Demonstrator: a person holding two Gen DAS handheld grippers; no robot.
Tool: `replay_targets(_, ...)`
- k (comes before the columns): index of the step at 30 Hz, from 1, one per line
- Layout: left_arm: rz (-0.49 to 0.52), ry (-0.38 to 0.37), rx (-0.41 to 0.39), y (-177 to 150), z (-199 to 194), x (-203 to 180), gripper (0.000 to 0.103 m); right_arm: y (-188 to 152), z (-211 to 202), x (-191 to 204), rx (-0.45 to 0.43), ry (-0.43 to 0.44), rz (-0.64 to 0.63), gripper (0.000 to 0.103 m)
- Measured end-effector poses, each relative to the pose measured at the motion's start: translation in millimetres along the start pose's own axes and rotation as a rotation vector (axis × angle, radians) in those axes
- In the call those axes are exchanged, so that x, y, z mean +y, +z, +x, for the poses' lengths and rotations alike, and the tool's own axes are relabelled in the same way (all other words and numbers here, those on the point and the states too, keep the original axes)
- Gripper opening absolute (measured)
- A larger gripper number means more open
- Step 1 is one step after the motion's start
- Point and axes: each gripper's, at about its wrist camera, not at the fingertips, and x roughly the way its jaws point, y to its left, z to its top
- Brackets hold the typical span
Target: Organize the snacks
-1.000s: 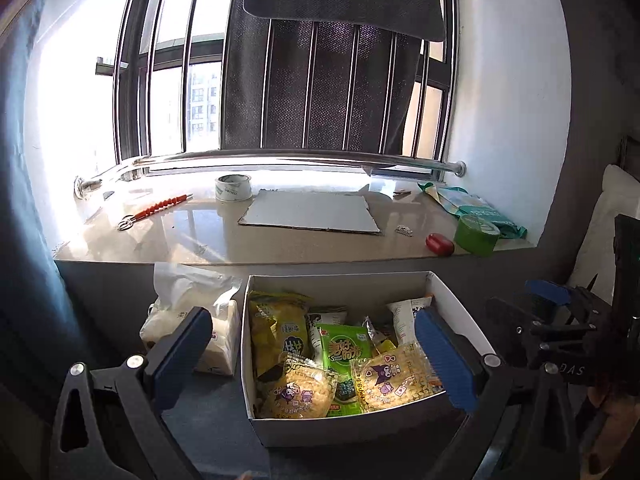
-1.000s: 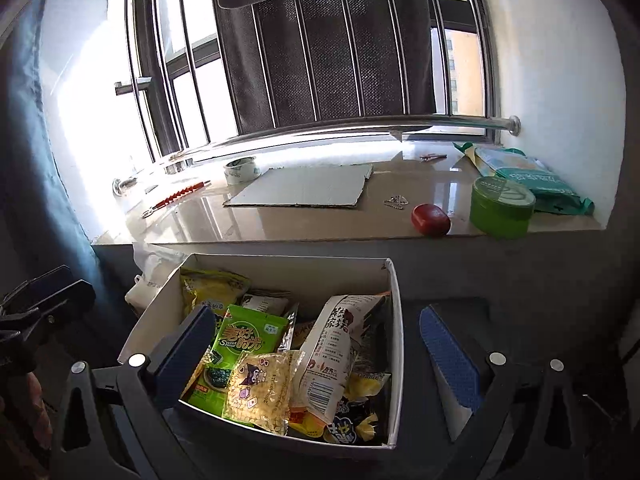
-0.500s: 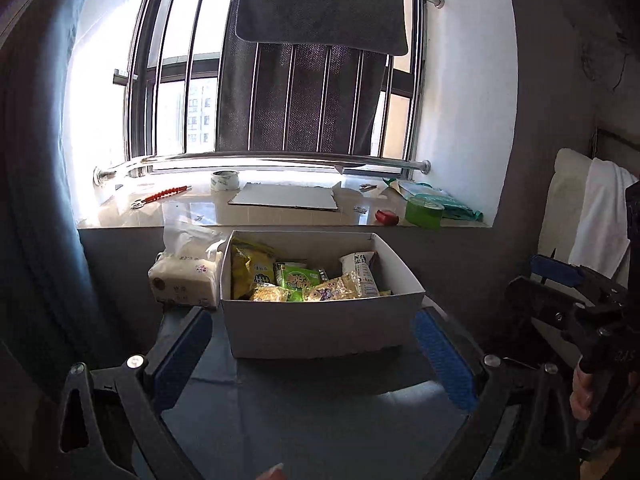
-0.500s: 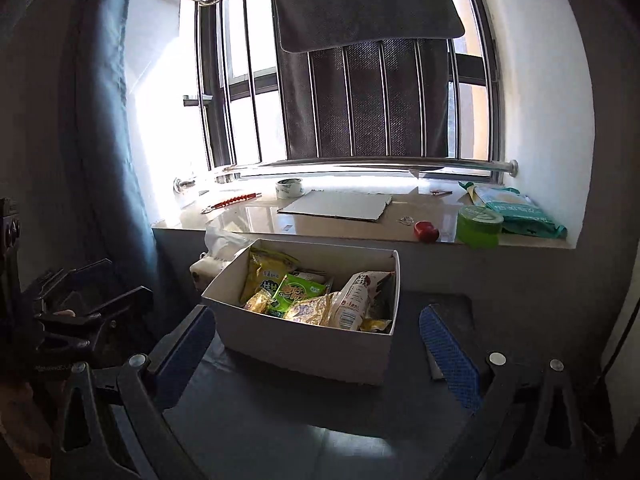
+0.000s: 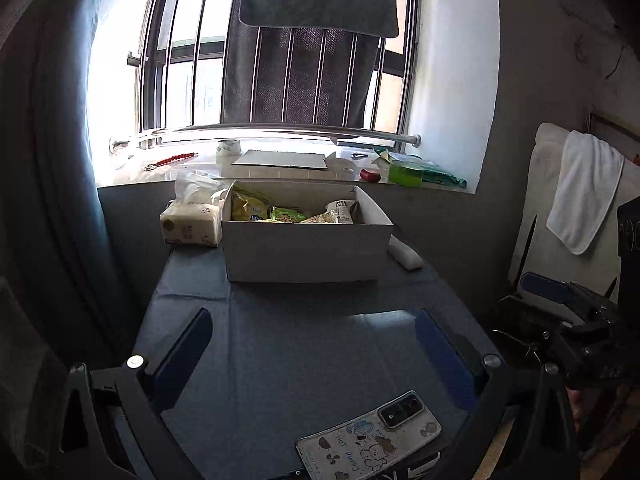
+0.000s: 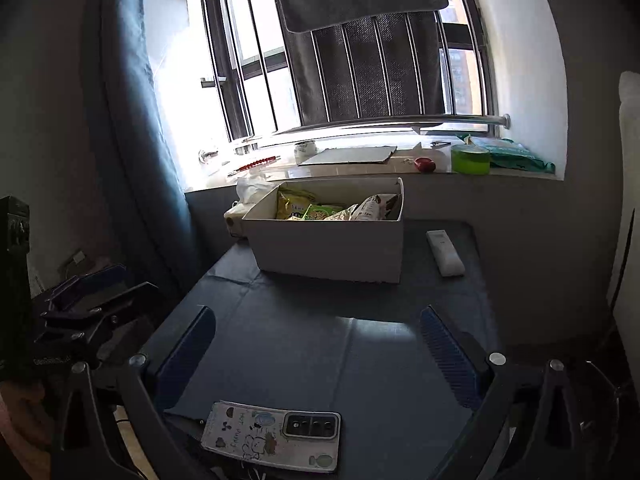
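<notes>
A white box [image 5: 304, 250] is seen mid-frame on the surface, filled with yellow and green snack packets [image 5: 282, 214].

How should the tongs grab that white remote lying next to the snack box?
Grip the white rectangular remote across its narrow width, near the middle, coming straight down from above. It lies flat on the blue tablecloth, and its long sides are free, though the white cardboard box stands close on its left.

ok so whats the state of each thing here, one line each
left gripper: open, empty
right gripper: open, empty
white box: open top, standing on the table, holds snack packets
snack packets: inside the box
phone: face down on the table's near edge
remote: lying flat, right of the box
tissue pack: left of the box
</notes>
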Motion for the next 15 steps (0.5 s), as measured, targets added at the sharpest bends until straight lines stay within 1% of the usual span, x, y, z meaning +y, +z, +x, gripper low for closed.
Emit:
replay_targets(2, 0.002, 0.006, 0.007, -0.7, 0.8, -0.8, 0.103, -1.4, 0.4, 1.3, 0.005, 0.021, -0.003, 0.103)
replay_targets(5, 0.006, 0.007, 0.003, 0.9, 1.3, -2.0, 0.103, -2.1, 2.9, 3.5, 0.007, 0.01, -0.017, 0.103)
replay_targets(10, 0.008, 0.002, 0.008, 3.6, 3.9, -2.2, 0.103, -4.9, 5.9, 2.0, 0.017, 0.019, -0.006, 0.103)
replay_targets(15, 0.019, 0.014, 0.013, 5.2, 5.2, -4.1, 0.103, -5.6, 7.2, 0.0, 0.017, 0.016, 0.0, 0.103)
